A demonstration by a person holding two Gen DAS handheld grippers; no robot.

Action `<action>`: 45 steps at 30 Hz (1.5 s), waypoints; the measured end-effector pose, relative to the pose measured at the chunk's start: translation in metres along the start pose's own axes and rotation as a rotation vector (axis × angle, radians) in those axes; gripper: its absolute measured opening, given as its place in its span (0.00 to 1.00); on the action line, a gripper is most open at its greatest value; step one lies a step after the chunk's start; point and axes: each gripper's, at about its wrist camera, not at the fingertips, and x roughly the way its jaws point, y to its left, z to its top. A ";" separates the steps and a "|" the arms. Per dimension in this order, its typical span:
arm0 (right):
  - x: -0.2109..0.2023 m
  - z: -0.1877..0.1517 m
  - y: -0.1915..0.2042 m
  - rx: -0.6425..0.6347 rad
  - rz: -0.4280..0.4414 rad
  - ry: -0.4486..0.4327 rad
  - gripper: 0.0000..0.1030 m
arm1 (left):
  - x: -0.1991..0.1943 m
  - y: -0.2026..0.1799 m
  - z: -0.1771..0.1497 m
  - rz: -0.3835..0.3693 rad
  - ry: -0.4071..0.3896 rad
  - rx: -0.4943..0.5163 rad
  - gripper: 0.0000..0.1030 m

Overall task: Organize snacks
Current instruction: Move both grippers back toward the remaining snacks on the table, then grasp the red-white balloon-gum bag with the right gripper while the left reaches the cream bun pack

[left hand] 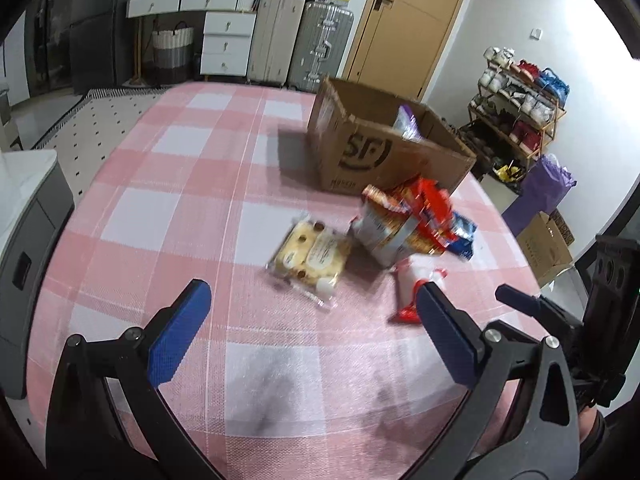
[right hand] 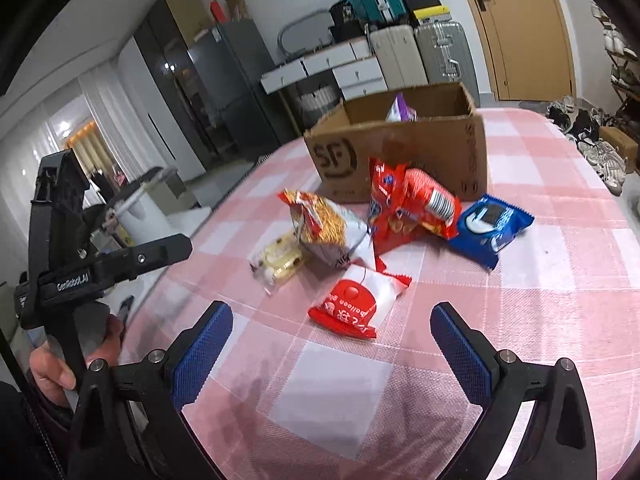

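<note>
We hold both grippers wide open and empty above the near edge of the bench (right hand: 540, 288), which wears a pink checked cloth. Ahead of us the snacks lie in a loose heap just in front of the box (right hand: 400, 148), which already has one purple pack (right hand: 401, 109) standing in it. The nearest piece to the right gripper (right hand: 332, 344) is the red-and-white pack (right hand: 356, 304): it lies flat, straight ahead and a touch left of centre between the fingers, its long axis running from near-left to far-right, so we judge a slight twist of the wrist would set the fingers across its short side. In the left view the same pack (left hand: 412, 288) sits off by the right finger of the left gripper (left hand: 312, 320), while the pale bread pack (left hand: 308, 256) lies nearly dead ahead of it. So we reckon the right takes the red-and-white pack and the left takes the bread. The box stands beyond the heap, well apart from both grippers.
</note>
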 end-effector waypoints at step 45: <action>0.072 0.014 -0.005 -0.002 -0.032 0.071 0.44 | 0.049 0.029 -0.014 0.007 0.113 -0.048 0.99</action>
